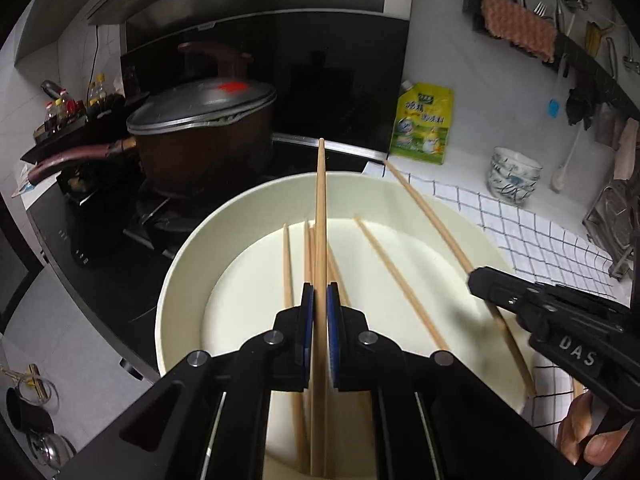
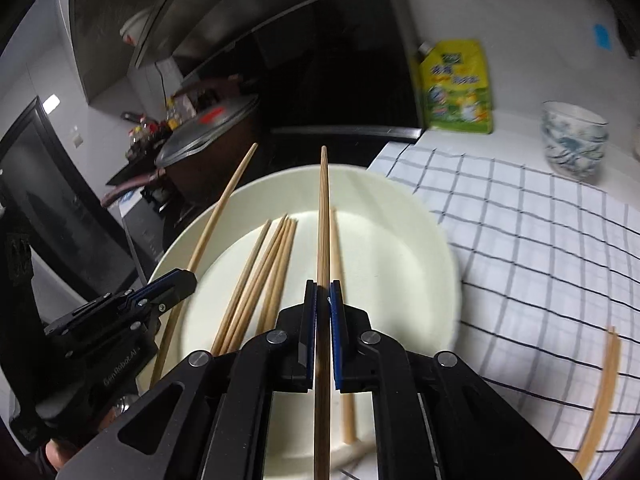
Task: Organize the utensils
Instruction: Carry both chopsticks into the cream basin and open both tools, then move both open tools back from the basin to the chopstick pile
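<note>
A wide cream plate [image 1: 180,292] [image 2: 420,232] sits partly on a checked cloth, and several wooden chopsticks [image 1: 394,280] [image 2: 264,272] lie loose in it. My left gripper [image 1: 320,286] [image 2: 188,280] is shut on one chopstick [image 1: 320,208] [image 2: 224,208], which points forward above the plate. To its right, my right gripper [image 2: 323,286] [image 1: 476,280] is shut on another chopstick [image 2: 323,208] [image 1: 424,216], also held over the plate. Two more chopsticks [image 2: 604,392] lie on the cloth at the lower right of the right wrist view.
A brown pot with a grey lid [image 1: 200,120] stands on the black stove [image 1: 100,240] left of the plate. A yellow pouch [image 1: 424,124] leans on the wall. Stacked patterned bowls [image 1: 514,174] stand beyond the checked cloth [image 2: 520,240]. A person's hand [image 1: 588,436] holds the right tool.
</note>
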The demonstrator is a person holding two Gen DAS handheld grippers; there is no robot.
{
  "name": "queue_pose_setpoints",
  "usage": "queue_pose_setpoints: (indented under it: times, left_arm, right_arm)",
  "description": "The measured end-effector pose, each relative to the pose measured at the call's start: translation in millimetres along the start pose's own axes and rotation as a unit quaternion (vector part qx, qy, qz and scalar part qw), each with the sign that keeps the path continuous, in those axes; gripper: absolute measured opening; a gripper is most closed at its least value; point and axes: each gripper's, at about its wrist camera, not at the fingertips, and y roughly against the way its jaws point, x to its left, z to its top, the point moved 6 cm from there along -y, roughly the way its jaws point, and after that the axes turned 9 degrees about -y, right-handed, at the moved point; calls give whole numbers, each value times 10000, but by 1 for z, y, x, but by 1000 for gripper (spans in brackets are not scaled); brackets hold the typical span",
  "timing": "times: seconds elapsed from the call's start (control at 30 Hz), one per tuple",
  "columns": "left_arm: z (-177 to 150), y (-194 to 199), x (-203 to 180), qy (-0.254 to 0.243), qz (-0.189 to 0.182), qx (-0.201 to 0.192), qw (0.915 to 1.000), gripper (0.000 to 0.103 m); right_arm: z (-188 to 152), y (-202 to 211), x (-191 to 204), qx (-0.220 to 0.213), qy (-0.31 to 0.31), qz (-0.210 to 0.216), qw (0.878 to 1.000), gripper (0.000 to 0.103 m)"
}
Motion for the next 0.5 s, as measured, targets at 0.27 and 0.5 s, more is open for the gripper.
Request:
queue_pose_setpoints:
  times: [0.27, 0.5]
  left_arm:
    - [-11, -22, 7, -1, 56, 325, 9995, 8]
    - [-17, -15, 19, 258, 197, 239, 9992, 70]
  right_arm:
    - [-12, -32, 11, 387, 50, -114, 9992, 7]
    - [-12, -17, -1, 162, -41, -157, 9997, 40]
